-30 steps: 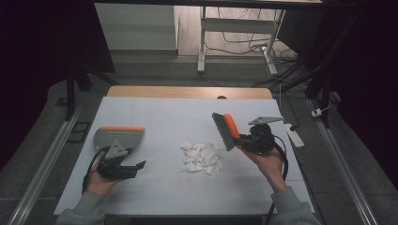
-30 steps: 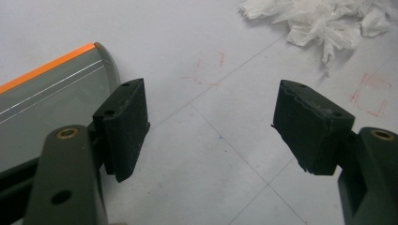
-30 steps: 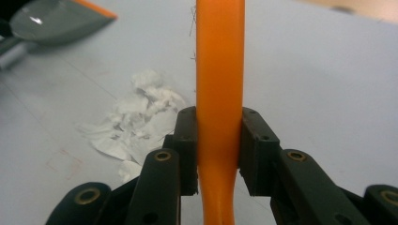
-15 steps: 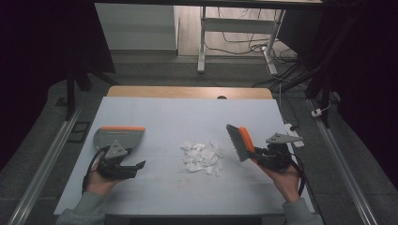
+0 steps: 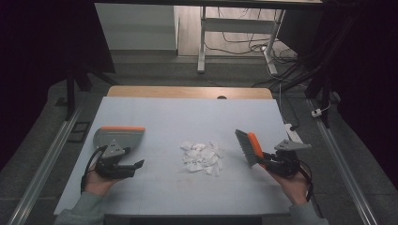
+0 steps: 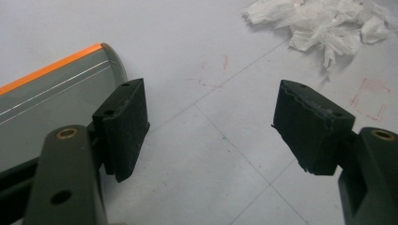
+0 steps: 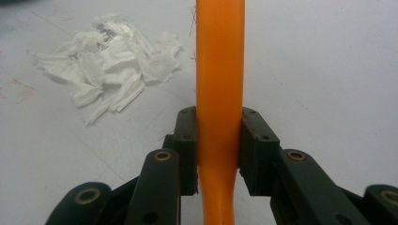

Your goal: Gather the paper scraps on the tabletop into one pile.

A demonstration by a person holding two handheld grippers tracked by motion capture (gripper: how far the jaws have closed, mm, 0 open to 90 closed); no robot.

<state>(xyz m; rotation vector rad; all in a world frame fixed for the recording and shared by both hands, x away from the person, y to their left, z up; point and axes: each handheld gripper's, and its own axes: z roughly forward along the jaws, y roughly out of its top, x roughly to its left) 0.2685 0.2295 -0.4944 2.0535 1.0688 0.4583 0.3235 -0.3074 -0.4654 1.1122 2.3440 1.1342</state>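
Note:
A pile of torn white paper scraps [image 5: 202, 157] [image 6: 328, 23] [image 7: 112, 70] lies mid-table. To its right is a small brush [image 5: 248, 146] with grey bristles and an orange handle [image 7: 219, 70]; my right gripper [image 5: 264, 160] [image 7: 219, 140] is shut on that handle and holds the bristles just right of the pile. A grey dustpan [image 5: 119, 136] [image 6: 51, 98] with an orange edge lies flat at the left. My left gripper [image 5: 139, 163] [image 6: 211, 122] rests just in front of it, jaws open and empty, pointing toward the scraps.
The white table mat [image 5: 187, 117] ends in a wooden strip [image 5: 187, 92] at the far edge. A small white object [image 5: 294, 134] lies at the table's right edge. Metal rails [image 5: 51, 154] run along both sides, and faint red marks [image 6: 371, 93] show on the mat.
My right gripper has carried the brush to the right and lower, from beside the pile's top edge to farther right of it. The left gripper and dustpan have not moved.

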